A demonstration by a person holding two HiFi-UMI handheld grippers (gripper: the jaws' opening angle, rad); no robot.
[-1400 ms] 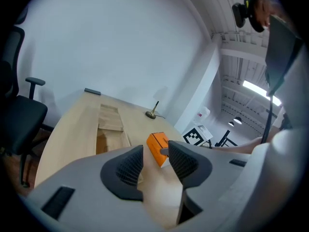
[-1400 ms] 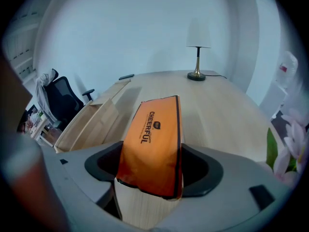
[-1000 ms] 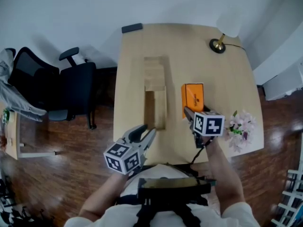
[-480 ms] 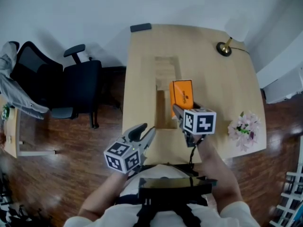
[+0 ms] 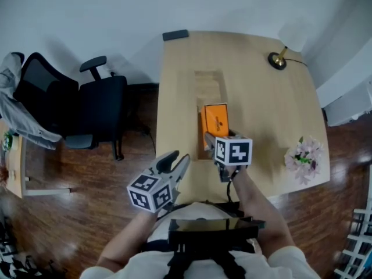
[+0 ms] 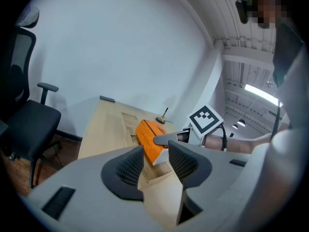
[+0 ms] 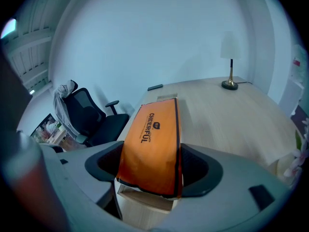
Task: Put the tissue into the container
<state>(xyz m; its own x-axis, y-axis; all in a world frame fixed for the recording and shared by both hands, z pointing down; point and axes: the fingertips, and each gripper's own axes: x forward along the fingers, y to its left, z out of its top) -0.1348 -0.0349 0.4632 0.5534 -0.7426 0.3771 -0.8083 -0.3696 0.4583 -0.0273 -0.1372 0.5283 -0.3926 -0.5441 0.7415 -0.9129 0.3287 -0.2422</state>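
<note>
An orange tissue pack (image 5: 215, 121) hangs tilted over the near part of a long wooden container (image 5: 209, 85) on the table. My right gripper (image 5: 214, 136) is shut on its near end, one jaw on each side. In the right gripper view the pack (image 7: 152, 144) fills the gap between the jaws, with the container's wall (image 7: 145, 200) just below. My left gripper (image 5: 179, 160) stands open at the table's front left edge, nothing between its fingers. From the left gripper view (image 6: 155, 161) the pack (image 6: 147, 135) shows above the container (image 6: 128, 121).
The light wooden table (image 5: 261, 115) carries a brass lamp (image 5: 281, 57) at the back right, pink flowers (image 5: 305, 156) at the right edge and a dark flat thing (image 5: 175, 35) at the back edge. A black office chair (image 5: 87, 109) stands left of the table.
My right gripper has carried the orange pack leftward, from the table right of the container to above the container. The left gripper has hardly moved.
</note>
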